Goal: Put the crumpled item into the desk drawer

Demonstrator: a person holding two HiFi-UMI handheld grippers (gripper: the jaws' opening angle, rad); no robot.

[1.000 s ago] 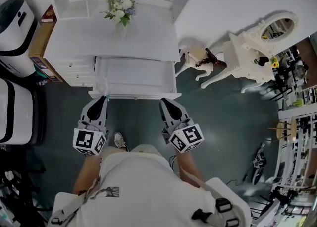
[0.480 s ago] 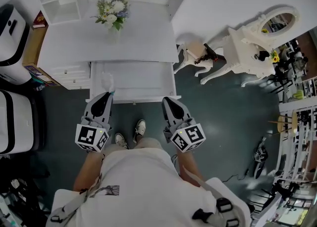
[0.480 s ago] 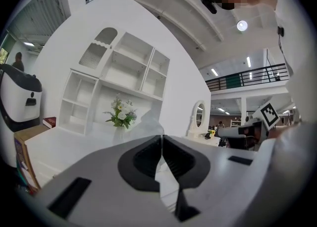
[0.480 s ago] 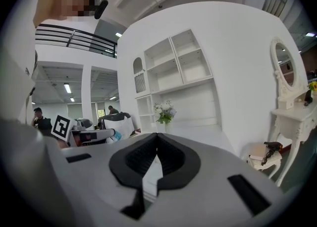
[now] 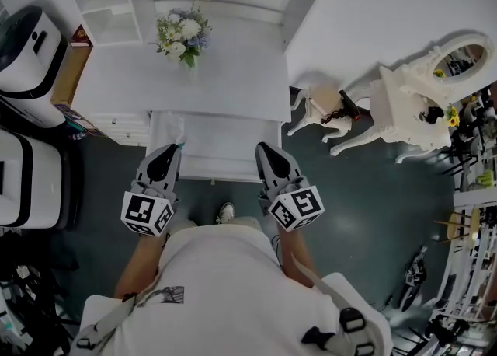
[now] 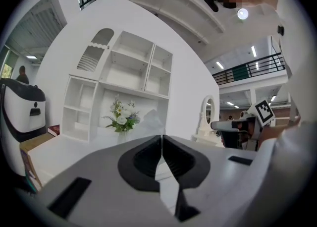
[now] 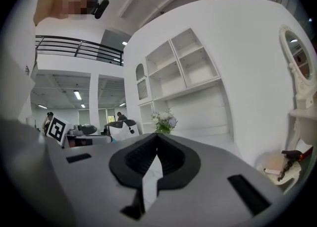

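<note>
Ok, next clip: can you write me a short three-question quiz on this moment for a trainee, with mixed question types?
1. True or false: the desk drawer stands open.
2. Which one grips the crumpled item? A: the left gripper. B: the right gripper. C: neither; it lies on the floor.
3. Fill in: at the back of the desk stands a bunch of ____.

Key: 1 true. 2 A; the left gripper's jaws are shut on it, and the right gripper's jaws are shut with nothing between them. 3 flowers.
</note>
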